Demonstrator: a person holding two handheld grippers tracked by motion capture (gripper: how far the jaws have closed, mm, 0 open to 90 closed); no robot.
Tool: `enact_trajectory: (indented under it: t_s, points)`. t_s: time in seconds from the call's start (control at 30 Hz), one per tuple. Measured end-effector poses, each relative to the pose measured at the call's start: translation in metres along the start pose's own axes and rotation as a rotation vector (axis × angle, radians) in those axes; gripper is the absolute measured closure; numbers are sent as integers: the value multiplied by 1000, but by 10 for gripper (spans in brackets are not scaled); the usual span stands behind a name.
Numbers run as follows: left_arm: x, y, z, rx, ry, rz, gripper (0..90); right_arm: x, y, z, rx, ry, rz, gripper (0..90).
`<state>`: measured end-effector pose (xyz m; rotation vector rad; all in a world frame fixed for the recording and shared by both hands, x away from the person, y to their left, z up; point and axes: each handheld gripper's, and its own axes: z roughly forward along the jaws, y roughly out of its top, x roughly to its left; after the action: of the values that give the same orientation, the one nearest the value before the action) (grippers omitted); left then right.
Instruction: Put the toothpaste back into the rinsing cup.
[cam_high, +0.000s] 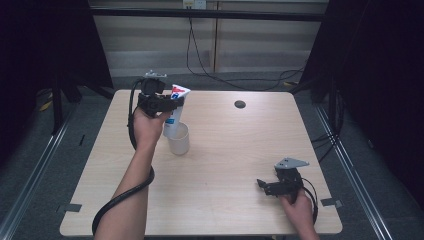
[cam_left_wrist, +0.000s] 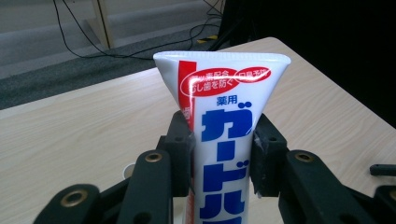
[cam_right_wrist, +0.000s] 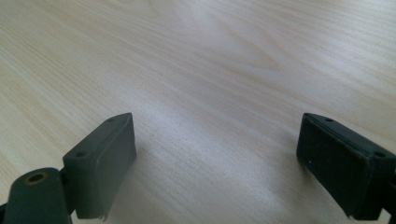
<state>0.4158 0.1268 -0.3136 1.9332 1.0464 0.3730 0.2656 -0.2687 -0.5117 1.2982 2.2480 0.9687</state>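
Step in hand: lowering toothpaste tube (cam_high: 176, 107) into white cup (cam_high: 179, 140) near far-left tabletop (cam_high: 235, 150) corner. Left gripper (cam_high: 167, 104) clamped on tube; right gripper (cam_high: 263, 185) spread wide, empty, near right edge. Next, probably: seat tube upright, then release

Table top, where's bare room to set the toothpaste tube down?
Bare wood lies across the middle of the table, between the cup and the right gripper, and along the far right by the grommet hole. It's crowded around the cup, where the left gripper holds the toothpaste tube.
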Motion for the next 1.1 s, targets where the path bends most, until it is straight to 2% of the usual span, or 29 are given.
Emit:
enact_trajectory:
  t_s: [0.37, 0.57, 1.1]
  points:
    - [4, -3, 11, -1, 19, -5, 656, 0, 0, 0, 2, 1, 2, 113]
    - [3, -5, 18, -2, 12, -8, 655, 0, 0, 0, 2, 1, 2, 113]
    - [7, -8, 25, -12, 34, -3, 650, 0, 0, 0, 0, 1, 0, 113]
